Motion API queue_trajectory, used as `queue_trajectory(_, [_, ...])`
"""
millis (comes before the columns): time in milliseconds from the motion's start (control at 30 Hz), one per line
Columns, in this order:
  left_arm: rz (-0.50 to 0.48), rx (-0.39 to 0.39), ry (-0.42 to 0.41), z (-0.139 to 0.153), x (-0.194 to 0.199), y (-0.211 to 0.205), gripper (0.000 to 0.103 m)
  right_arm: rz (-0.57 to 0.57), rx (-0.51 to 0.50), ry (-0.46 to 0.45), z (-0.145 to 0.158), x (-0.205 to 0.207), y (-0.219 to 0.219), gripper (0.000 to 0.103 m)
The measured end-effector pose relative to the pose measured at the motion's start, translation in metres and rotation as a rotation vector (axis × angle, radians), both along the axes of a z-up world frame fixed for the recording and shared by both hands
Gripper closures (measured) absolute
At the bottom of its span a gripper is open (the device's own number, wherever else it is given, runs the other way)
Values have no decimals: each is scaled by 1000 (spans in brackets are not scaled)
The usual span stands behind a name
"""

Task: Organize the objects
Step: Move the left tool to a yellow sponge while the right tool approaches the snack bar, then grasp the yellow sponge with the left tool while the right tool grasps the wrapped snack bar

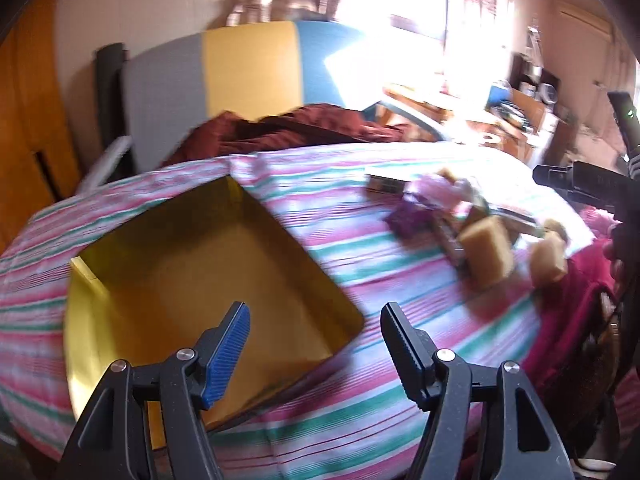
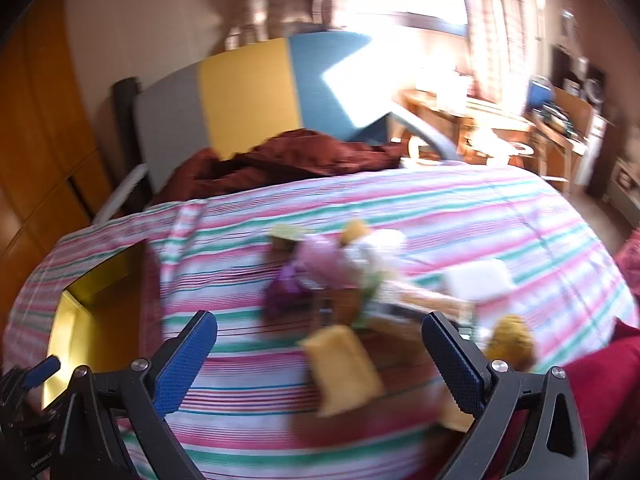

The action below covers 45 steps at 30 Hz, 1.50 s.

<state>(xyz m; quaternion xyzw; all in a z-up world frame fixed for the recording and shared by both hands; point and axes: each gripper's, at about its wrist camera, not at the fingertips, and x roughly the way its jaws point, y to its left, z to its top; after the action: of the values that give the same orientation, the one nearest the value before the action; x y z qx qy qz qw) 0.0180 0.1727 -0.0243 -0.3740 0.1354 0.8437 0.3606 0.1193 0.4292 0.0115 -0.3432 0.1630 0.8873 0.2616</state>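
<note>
An open gold box [image 1: 208, 280] lies on the striped bedspread [image 1: 360, 400], and its inside shows nothing. My left gripper [image 1: 316, 312] hovers open over the box's near right corner, with nothing between its fingers. To the right lies a blurred pile: yellow sponges [image 1: 486, 254], a purple item [image 1: 404, 220], a pink item [image 1: 432, 188] and a flat book [image 1: 386, 184]. My right gripper [image 2: 318, 320] stands wide open just above a yellow sponge [image 2: 344, 364] at the pile's near edge, holding nothing. The gold box [image 2: 92, 300] shows at the left of the right wrist view.
A crumpled maroon blanket [image 1: 280, 132] lies at the bed's far side, against a grey, yellow and blue headboard [image 1: 248, 72]. A red cloth [image 2: 600, 392] covers the bed's right edge. A cluttered wooden desk [image 2: 480, 128] stands beyond the bed, and wooden wardrobe doors [image 2: 40, 140] are on the left.
</note>
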Motion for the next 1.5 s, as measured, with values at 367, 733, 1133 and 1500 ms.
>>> queue_trajectory(367, [-254,-5,-161,-7,21,105,33,-262,-30,-29,6,84,80,0])
queue_trajectory(733, [-288,-49,-285,-31,25,191,33,-232,-38,-73,-7,103,93,0])
queue_trajectory(1133, [-196,-106,-351,-62,13,247,34,-121,-19,-124,-9,95,100,0])
queue_trajectory(1500, [-289,-13,-378,-57,8,190,47,406,102,-384,-23,4,84,0])
